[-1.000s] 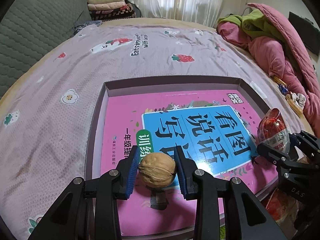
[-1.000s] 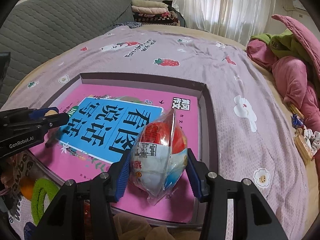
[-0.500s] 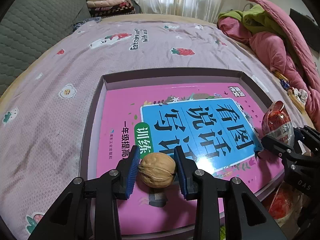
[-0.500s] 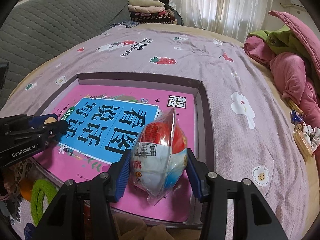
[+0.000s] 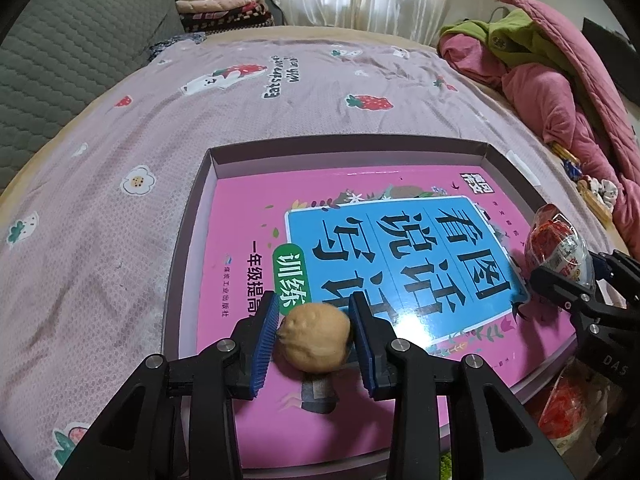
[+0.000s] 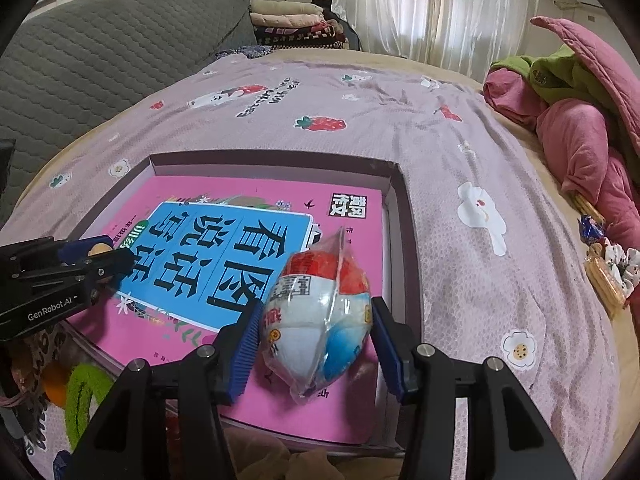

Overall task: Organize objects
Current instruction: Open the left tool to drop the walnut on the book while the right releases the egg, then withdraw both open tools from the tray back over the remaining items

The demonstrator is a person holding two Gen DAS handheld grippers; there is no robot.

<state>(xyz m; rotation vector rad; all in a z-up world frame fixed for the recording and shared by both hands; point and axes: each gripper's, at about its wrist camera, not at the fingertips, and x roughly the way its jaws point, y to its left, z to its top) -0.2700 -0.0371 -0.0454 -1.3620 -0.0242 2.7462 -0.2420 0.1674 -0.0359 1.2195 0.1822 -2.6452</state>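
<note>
Left tongs (image 5: 314, 336): walnut (image 5: 314, 338) sits between the blue pads, blurred; the left pad touches it, a thin gap shows at the right pad. The jaws have just been opening, so they stand slightly spread around the nut and no longer pinch it. Walnut is over the near left part of the pink book (image 5: 248, 216), which lies flat inside a shallow purple tray (image 5: 188, 236) on the bed (image 5: 100, 216). Right tongs (image 6: 316, 338): a clear-wrapped red, white and blue snack pack (image 6: 316, 312) stands tilted between the pads. Left pad touches the wrapper, right pad is at its edge; cannot tell whether they pinch it or it rests loose on the book. Pack is at the near right corner of the book, close to the tray wall. Pink and green bedding (image 6: 576, 120) is heaped at the far right of the bed. Folded blankets (image 6: 292, 20) are stacked at the far end.
</note>
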